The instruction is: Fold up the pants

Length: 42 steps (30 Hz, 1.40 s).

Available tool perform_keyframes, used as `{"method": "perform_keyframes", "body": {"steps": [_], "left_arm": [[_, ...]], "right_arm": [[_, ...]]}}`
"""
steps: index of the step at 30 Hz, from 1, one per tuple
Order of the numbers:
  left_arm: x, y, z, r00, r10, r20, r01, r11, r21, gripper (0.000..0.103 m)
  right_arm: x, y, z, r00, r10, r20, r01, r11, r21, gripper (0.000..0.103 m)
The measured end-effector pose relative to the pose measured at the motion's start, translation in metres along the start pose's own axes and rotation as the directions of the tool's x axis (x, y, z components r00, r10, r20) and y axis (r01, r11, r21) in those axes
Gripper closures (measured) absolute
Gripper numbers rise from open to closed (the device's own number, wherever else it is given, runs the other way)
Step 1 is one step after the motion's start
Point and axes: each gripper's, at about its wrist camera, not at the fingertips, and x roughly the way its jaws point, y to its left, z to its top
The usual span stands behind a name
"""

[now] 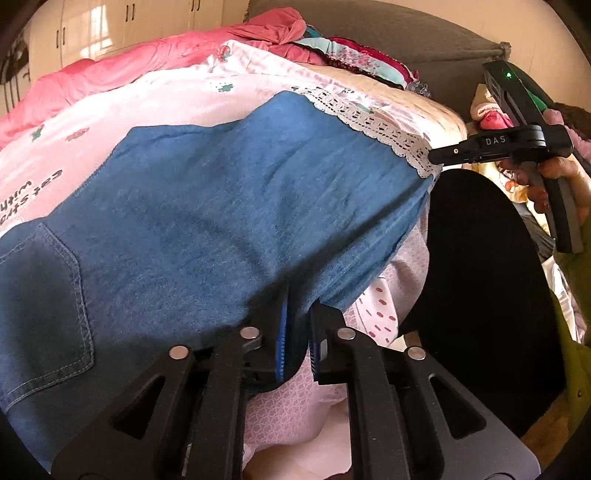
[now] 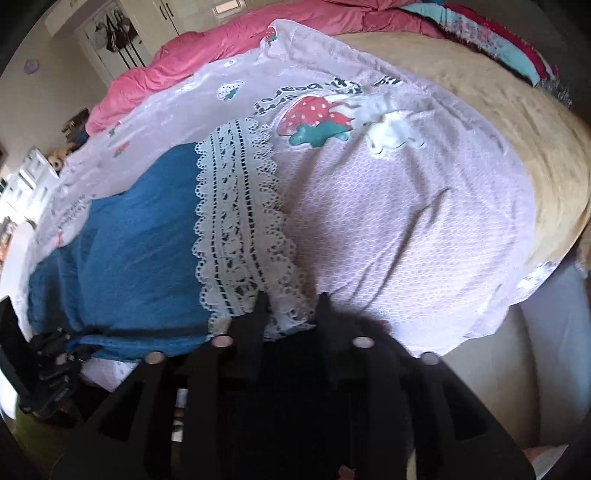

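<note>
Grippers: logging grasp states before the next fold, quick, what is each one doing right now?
Left gripper: shut on the near edge of the blue pants.
Right gripper: fingertips at the pants' lace hem; grip cannot be told.

- A bed (image 2: 498,110) with a tan cover fills the room's middle.
- A pink quilt (image 1: 110,70) is bunched along its far edge.
- White cupboards (image 1: 122,22) with dark handles stand behind, catching window light.
- A grey cushion (image 1: 388,37) sits at the back.
- Bags (image 2: 118,33) hang by a pale wall.
</note>
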Motion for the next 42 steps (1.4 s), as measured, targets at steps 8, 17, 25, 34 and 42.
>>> {"method": "perform_keyframes", "body": {"steps": [8, 17, 25, 34, 42], "left_arm": [[-0.001, -0.012, -0.001, 1.000, -0.006, 0.005, 0.006, 0.999, 0.050, 0.072], [-0.052, 0.017, -0.004, 0.993, 0.083, 0.084, -0.074, 0.991, -0.109, 0.041], [-0.153, 0.124, -0.045, 0.884, 0.462, 0.068, -0.365, 0.774, -0.518, 0.018], [-0.117, 0.170, -0.047, 0.903, 0.421, -0.086, -0.380, 0.689, -0.618, 0.018], [-0.133, 0.175, -0.047, 0.855, 0.516, -0.040, -0.434, 0.672, -0.601, 0.066]], "right_arm": [[-0.036, 0.039, 0.006, 0.989, 0.079, 0.124, -0.059, 0.986, -0.158, 0.070], [0.039, 0.050, 0.012, 0.994, 0.068, -0.082, -0.080, 0.984, -0.160, 0.069], [0.002, 0.069, 0.013, 0.985, 0.165, 0.051, -0.152, 0.967, -0.206, 0.056], [0.029, 0.132, 0.047, 0.980, 0.199, 0.007, -0.185, 0.923, -0.337, 0.045], [0.067, 0.113, 0.046, 0.985, 0.158, -0.069, -0.170, 0.959, -0.229, 0.038]]}}
